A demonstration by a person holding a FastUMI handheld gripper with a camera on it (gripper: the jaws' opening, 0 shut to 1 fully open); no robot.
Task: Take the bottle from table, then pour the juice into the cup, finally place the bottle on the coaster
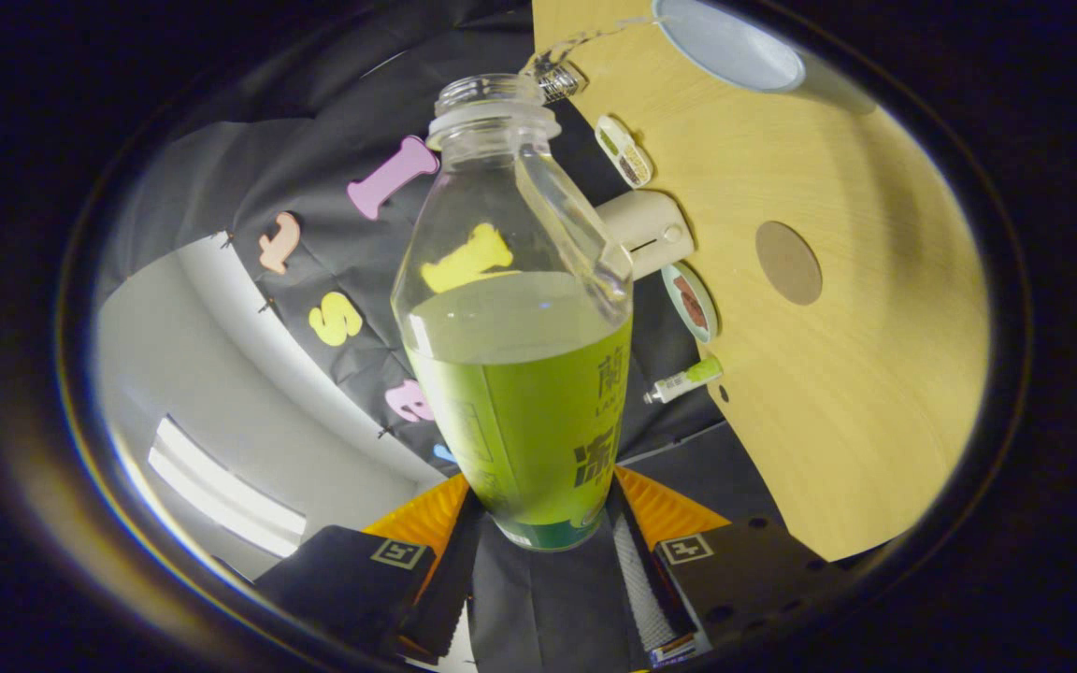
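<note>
Gripper view, camera rolled so that the wooden table (875,374) stands nearly on edge beside the bottle. The gripper (543,537) has its two fingers closed on the lower body of the bottle (520,327), one finger (450,561) on either side, both pressing against the label; the bottle is thus held between the fingers and lifted clear of the table. The bottle is clear plastic, uncapped, its threaded mouth pointing away from the camera; green juice (529,411) fills roughly its lower half, the liquid surface lying level across the body; the upper half is transparent, the booth wall showing through it.

On the table: a pale blue cup (735,47) near the far edge, its open rim turned toward the camera, well apart from the bottle mouth; a round brown coaster (788,263) toward the middle of the tabletop, bare; along the table's edge nearest the bottle, a row of small items, namely a metal-mesh object (557,79), a small flat white piece (624,150), a cream-coloured cylindrical device (651,234), a round tin or disc (690,301) standing on edge, and a small tube with a green end (683,381); what these items are cannot be told more exactly. Beyond the bottle, a pale wall and a bright ceiling light (221,495).
</note>
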